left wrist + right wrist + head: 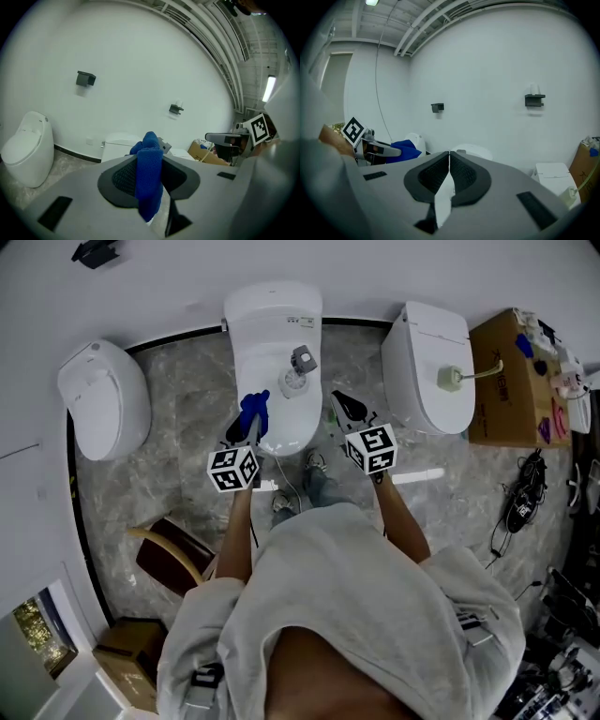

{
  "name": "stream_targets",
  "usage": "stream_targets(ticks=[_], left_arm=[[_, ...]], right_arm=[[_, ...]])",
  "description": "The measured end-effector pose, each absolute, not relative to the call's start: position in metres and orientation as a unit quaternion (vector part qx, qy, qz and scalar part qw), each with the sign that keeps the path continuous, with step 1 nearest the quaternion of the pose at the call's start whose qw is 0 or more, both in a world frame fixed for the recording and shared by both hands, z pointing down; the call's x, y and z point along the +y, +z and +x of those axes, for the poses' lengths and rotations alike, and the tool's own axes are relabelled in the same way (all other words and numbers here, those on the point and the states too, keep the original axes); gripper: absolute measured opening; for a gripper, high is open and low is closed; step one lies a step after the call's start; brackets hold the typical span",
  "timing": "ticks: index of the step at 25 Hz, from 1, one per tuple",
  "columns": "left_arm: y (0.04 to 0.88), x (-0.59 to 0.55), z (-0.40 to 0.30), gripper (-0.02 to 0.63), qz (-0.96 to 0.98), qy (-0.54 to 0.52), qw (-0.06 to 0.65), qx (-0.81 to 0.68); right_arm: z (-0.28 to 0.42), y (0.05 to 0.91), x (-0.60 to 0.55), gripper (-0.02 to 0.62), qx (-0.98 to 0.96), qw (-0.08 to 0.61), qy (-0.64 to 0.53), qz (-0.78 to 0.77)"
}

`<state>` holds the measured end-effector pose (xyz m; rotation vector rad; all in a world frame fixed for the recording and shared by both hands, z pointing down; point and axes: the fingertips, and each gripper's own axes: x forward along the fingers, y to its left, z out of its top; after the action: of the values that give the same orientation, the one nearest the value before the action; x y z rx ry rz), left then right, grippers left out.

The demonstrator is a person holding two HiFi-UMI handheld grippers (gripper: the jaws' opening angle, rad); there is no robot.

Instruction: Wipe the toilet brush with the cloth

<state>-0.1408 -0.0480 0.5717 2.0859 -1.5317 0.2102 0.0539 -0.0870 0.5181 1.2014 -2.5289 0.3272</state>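
Blue cloth (149, 178) sits bunched in our left tongs (247, 430), which pinch it at its middle. A fold pokes out past the tips and a tail hangs below them. We judge that the free fold faces forward to serve as the wiping face. Just ahead of these tongs stands the middle toilet (277, 310), with a small grey fitting (302, 359) on top that we cannot identify.

Our right tongs (449, 159), beside the left pair and level with them, are pressed together with nothing between them, likely free to take the brush.

What we take for the toilet brush (456, 378), a pale round head with a thin handle, lies on the right-hand toilet (422, 334). That is to the right of the right tongs and well apart from both pairs and the cloth. Its handle runs toward a cardboard box (502, 381). Its bristles are too small to make out, and wiping has not yet begun.
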Motion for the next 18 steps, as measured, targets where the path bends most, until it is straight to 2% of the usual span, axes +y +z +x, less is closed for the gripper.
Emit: stream_targets(ticks=[8,18], left_arm=[[0.576,-0.093,-0.124,0.121,0.758,0.090,0.268,-0.588],[0.586,-0.123,-0.117,0.121,0.752,0.097,0.276,-0.591]], right_arm=[[0.062,0.530,-0.143,0.032,-0.898,0.153,0.128,0.392],[0.036,0.562,-0.172,0.032,-0.907,0.170,0.155,0.353]])
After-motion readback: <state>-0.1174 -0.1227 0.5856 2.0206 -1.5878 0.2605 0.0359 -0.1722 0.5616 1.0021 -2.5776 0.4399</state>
